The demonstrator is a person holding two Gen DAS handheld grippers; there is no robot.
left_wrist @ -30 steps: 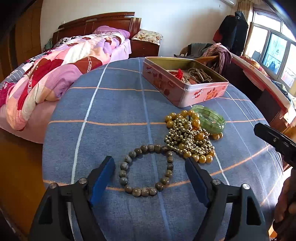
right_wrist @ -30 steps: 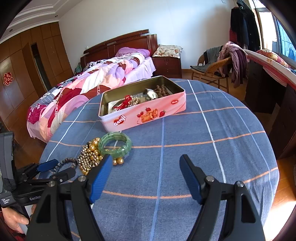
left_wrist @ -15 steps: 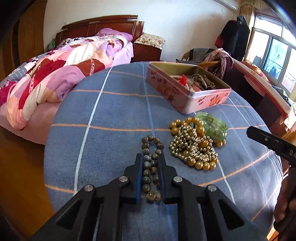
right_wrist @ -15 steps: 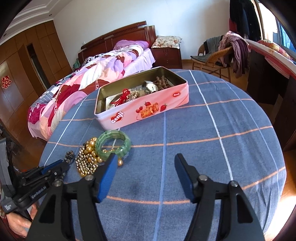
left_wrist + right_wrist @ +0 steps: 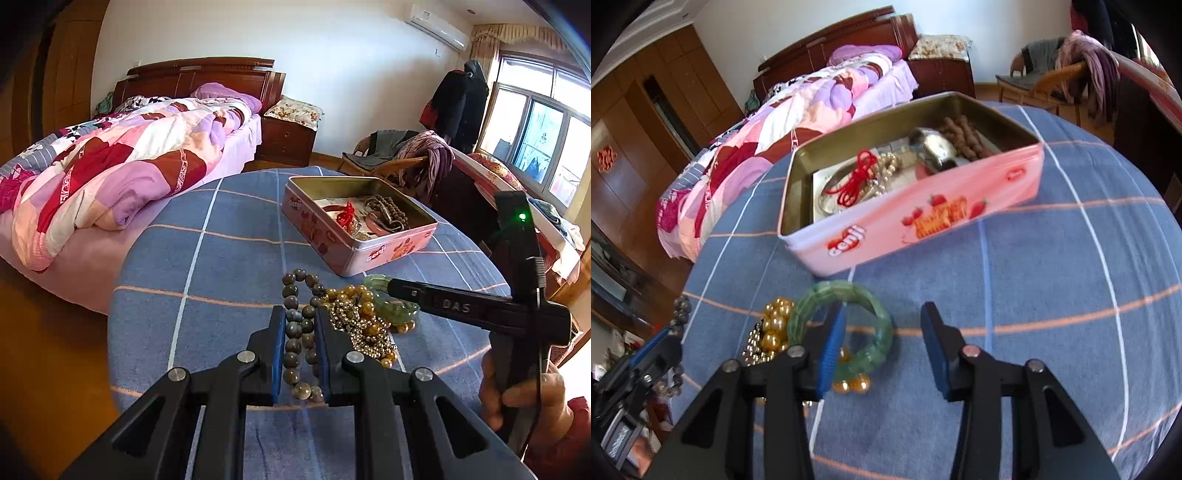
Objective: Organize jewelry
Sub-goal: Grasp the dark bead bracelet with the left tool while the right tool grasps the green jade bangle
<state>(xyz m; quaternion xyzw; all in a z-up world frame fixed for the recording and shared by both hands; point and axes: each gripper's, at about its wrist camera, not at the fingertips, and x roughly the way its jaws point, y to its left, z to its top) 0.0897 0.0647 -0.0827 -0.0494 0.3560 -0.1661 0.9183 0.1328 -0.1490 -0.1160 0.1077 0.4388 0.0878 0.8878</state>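
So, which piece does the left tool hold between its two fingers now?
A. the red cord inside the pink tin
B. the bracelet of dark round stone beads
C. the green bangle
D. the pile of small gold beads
B: in the left wrist view the left tool is closed on the bracelet of dark round stone beads, squeezed into a narrow loop between the blue pads.

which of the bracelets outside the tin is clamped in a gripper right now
The dark grey-brown stone bead bracelet, squeezed flat between the left gripper's blue pads. The green jade-like bangle and gold bead strands lie loose on the blue cloth.
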